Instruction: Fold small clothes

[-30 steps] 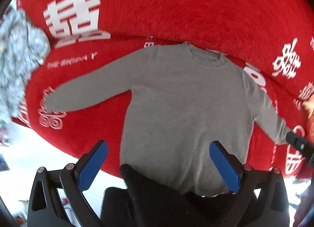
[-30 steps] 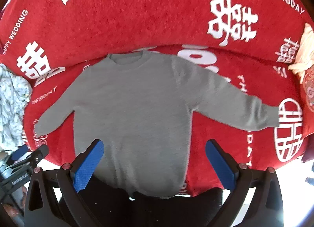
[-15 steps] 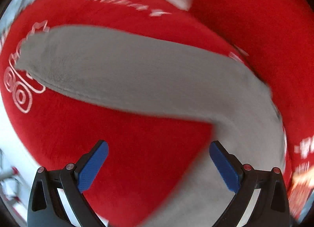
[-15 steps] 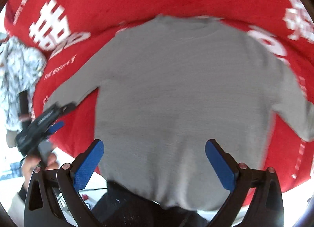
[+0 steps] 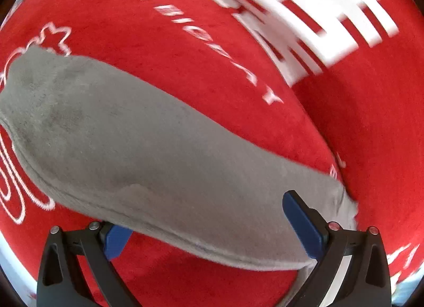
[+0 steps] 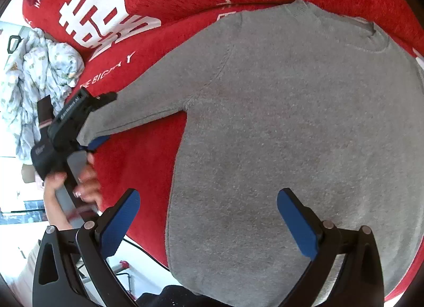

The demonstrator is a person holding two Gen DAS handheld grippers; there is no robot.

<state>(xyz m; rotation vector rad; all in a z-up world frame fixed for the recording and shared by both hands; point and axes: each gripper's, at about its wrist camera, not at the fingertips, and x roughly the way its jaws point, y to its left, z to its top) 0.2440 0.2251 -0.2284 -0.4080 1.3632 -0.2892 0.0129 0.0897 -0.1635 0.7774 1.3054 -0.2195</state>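
Note:
A grey sweater lies flat, front up, on a red blanket with white characters. Its left sleeve fills the left wrist view. My left gripper is open with the sleeve between its blue pads; one pad is under the sleeve's edge, the other over it. In the right wrist view the left gripper sits at the sleeve's cuff end. My right gripper is open and empty, hovering over the sweater's lower body near the hem.
A crumpled pale patterned garment lies at the blanket's left edge. The person's hand holds the left gripper's handle. The blanket's front edge drops off to a bright floor below.
My left gripper has moved in low onto the left sleeve, which now lies between its pads. My right gripper has shifted closer and leftward over the sweater's body.

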